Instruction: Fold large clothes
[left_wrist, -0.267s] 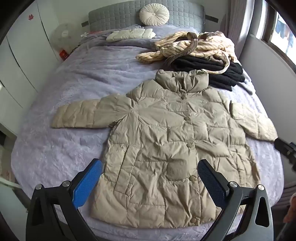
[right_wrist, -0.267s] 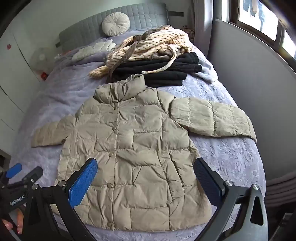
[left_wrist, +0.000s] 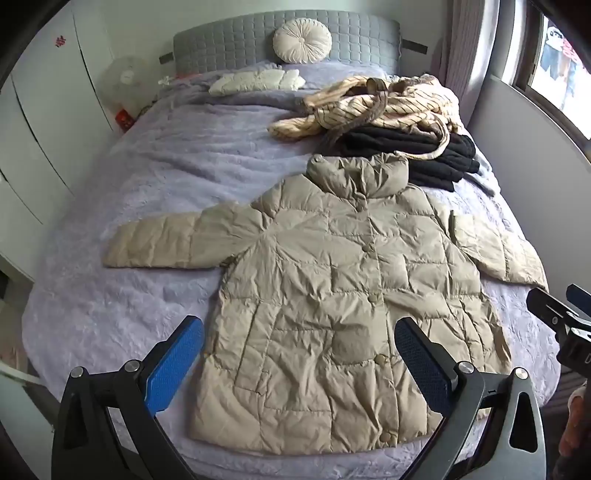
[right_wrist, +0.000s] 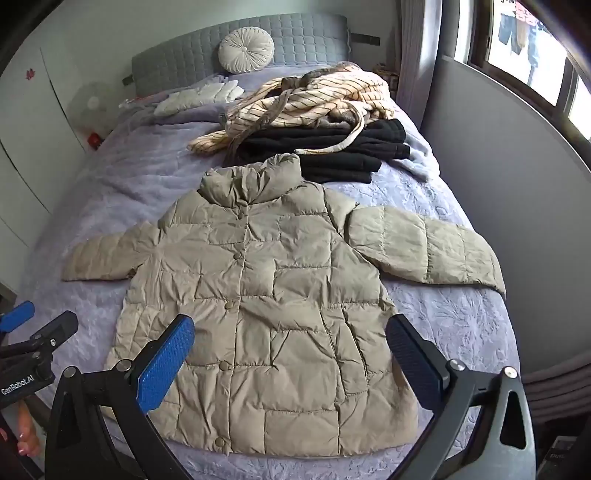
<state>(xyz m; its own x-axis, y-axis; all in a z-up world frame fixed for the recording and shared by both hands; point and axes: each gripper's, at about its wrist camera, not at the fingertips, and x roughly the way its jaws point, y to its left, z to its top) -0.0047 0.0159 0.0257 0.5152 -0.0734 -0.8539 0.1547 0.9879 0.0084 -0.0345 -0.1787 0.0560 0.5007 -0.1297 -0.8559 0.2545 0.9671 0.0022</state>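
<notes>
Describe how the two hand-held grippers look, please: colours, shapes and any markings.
Both are black, with angled arms, silver screws and two ribbed pads. The left gripper and the right gripper each show one bright blue pad and one dark pad. The right wrist view shows "GenRobot.AI" on the left one.

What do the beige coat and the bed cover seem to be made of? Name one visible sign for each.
Beige coat: probably a thin, slightly shiny synthetic shell over padding; it shows puffy stitched squares and fine crinkles.
Bed cover: probably soft, matte plush fabric; its lilac surface looks fuzzy.

Bare bed (left_wrist: 140, 206) lies along its left edge; a clothes pile (left_wrist: 391, 125) blocks the far right corner.
</notes>
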